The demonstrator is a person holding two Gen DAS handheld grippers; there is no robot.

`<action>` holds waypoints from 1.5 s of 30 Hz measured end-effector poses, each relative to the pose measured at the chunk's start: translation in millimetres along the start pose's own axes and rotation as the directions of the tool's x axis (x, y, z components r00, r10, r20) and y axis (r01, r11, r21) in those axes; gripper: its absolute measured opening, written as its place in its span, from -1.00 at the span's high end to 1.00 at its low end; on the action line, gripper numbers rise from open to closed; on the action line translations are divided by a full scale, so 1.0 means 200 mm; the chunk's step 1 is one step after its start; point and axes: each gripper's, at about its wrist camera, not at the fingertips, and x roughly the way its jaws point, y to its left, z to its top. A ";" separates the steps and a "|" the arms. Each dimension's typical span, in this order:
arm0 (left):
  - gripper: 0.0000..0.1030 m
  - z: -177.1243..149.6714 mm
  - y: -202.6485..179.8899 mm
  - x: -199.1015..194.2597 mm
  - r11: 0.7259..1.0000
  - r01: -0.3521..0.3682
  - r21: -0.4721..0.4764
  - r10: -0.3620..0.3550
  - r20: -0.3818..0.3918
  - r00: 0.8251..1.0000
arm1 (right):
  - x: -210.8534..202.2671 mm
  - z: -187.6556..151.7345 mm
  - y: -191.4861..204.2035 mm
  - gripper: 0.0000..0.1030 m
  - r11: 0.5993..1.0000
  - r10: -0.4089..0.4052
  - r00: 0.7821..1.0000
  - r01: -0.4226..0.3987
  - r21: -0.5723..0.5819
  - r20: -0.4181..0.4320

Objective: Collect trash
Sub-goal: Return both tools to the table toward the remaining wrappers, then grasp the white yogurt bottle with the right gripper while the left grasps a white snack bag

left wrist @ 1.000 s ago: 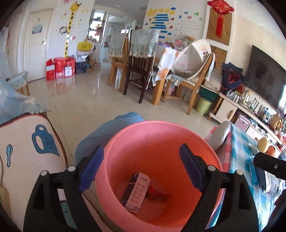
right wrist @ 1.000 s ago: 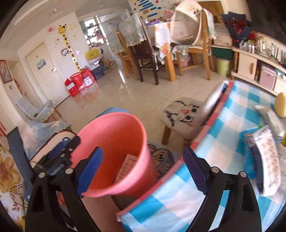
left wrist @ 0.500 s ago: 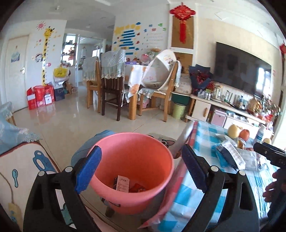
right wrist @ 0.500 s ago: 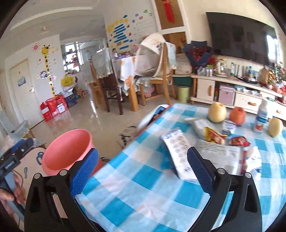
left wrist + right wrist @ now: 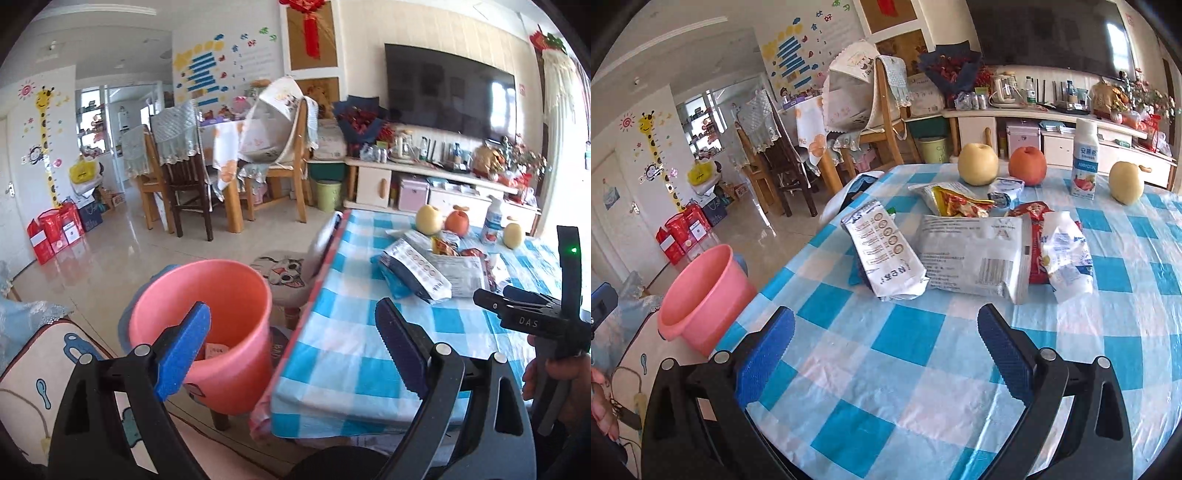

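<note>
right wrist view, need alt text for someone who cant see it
The open right hand-held gripper hovers empty over a blue checked tablecloth, facing a heap of empty snack wrappers. Behind the heap stand two yellow pears, a red apple and a yogurt bottle. A pink bucket sits off the table's left edge.

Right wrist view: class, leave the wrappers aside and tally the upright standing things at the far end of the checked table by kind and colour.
Yellow fruit: 2
Red fruit: 1
Bottle: 1
Total: 4
</note>
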 end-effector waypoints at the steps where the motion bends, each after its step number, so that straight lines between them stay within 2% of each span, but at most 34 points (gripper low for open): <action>1: -0.77 0.01 -0.04 0.02 1.000 0.015 -0.003 -0.015 -0.013 1.000 | 0.00 0.00 -0.04 -0.91 1.000 -0.006 1.000 0.006 0.004 0.000; 4: -0.77 0.07 -0.17 0.09 0.996 0.080 -0.026 -0.081 -0.040 0.996 | 0.00 0.02 -0.16 -0.91 1.000 -0.031 1.000 0.031 0.007 0.000; 9: -0.77 0.14 -0.41 0.28 0.988 0.143 -0.059 -0.148 -0.091 0.985 | -0.02 0.08 -0.38 -0.91 0.995 -0.093 0.995 0.092 0.050 0.032; 16: -0.77 0.15 -0.67 0.66 0.972 0.132 -0.196 -0.171 -0.197 0.965 | -0.01 0.17 -0.65 -0.91 0.978 -0.106 0.994 0.099 0.184 0.024; 20: -0.77 0.15 -0.78 0.87 0.970 0.091 -0.227 -0.150 -0.258 0.954 | 0.03 0.20 -0.73 -0.90 0.971 -0.104 0.995 0.102 0.218 -0.001; 28: -0.72 0.17 -0.92 1.15 0.981 -0.006 -0.193 -0.059 -0.329 0.943 | 0.15 0.22 -0.82 -0.88 0.961 -0.111 0.990 0.128 0.243 -0.083; 30: -0.59 0.17 -0.92 1.19 0.981 -0.031 -0.193 -0.037 -0.338 0.940 | 0.17 0.22 -0.86 -0.74 0.958 -0.106 0.990 0.126 0.258 -0.092; 31: -0.52 0.17 -0.92 1.20 0.980 -0.041 -0.194 -0.029 -0.345 0.938 | 0.19 0.22 -0.87 -0.54 0.956 -0.104 0.989 0.127 0.265 -0.101; 36: -0.41 0.16 -0.92 1.25 0.979 -0.051 -0.196 -0.023 -0.357 0.934 | 0.25 0.21 -0.88 -0.52 0.952 -0.093 0.985 0.131 0.278 -0.144; 45: -0.39 0.13 -0.96 1.28 0.986 -0.015 -0.163 -0.044 -0.354 0.934 | 0.30 0.19 -0.88 -0.52 0.954 -0.124 0.978 0.164 0.251 -0.168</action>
